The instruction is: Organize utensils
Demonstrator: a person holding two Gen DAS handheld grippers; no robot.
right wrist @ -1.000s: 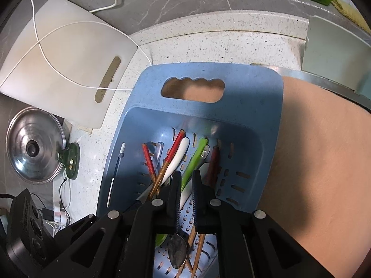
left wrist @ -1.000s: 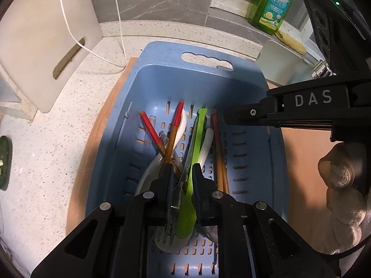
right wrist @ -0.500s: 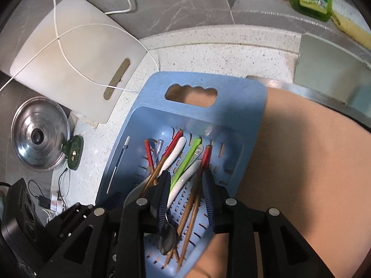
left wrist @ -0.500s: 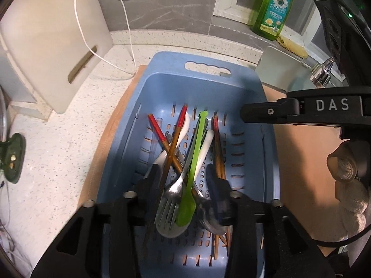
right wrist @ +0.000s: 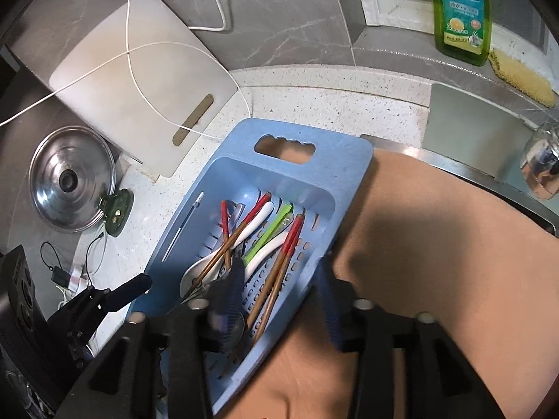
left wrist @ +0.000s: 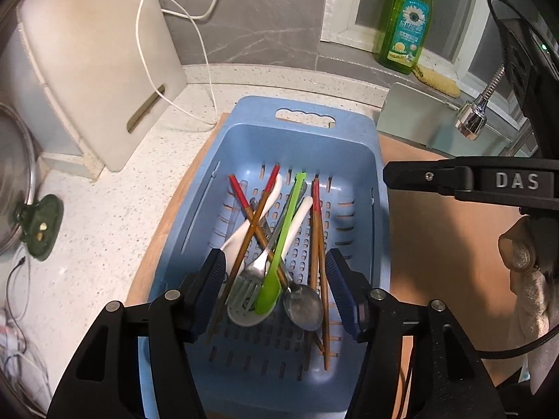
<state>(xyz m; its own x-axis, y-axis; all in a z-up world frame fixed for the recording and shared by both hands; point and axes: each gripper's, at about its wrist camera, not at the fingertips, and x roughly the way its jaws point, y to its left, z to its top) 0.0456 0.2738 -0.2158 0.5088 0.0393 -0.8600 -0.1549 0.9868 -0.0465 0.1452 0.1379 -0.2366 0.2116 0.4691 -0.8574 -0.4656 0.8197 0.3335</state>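
Note:
A blue slotted basket [left wrist: 304,139] [right wrist: 349,160] holds a loose pile of utensils. In it lie red-tipped chopsticks [left wrist: 316,237] [right wrist: 279,272], a green spoon [left wrist: 286,223] [right wrist: 269,230], a white spoon [left wrist: 237,237], a metal fork [left wrist: 244,279] and a metal spoon [left wrist: 304,307]. My left gripper [left wrist: 276,272] hangs over the near end of the pile. Its jaws are opening and its pads press on nothing. My right gripper [right wrist: 279,279] hovers over the basket's right rim, jaws also opening, with the chopsticks lying free below the gap.
The basket rests on a wooden board [right wrist: 436,244]. A white cutting board [left wrist: 97,70] and a white cable [left wrist: 195,42] are at the back left. A pot lid [right wrist: 70,178] lies left. A green soap bottle [left wrist: 405,24], a sponge [left wrist: 436,76] and a faucet head [left wrist: 471,122] are at the back right.
Both grippers were shut low among the utensils. They have since opened and drawn up and back. The green spoon, fork and metal spoon now lie loose in the basket.

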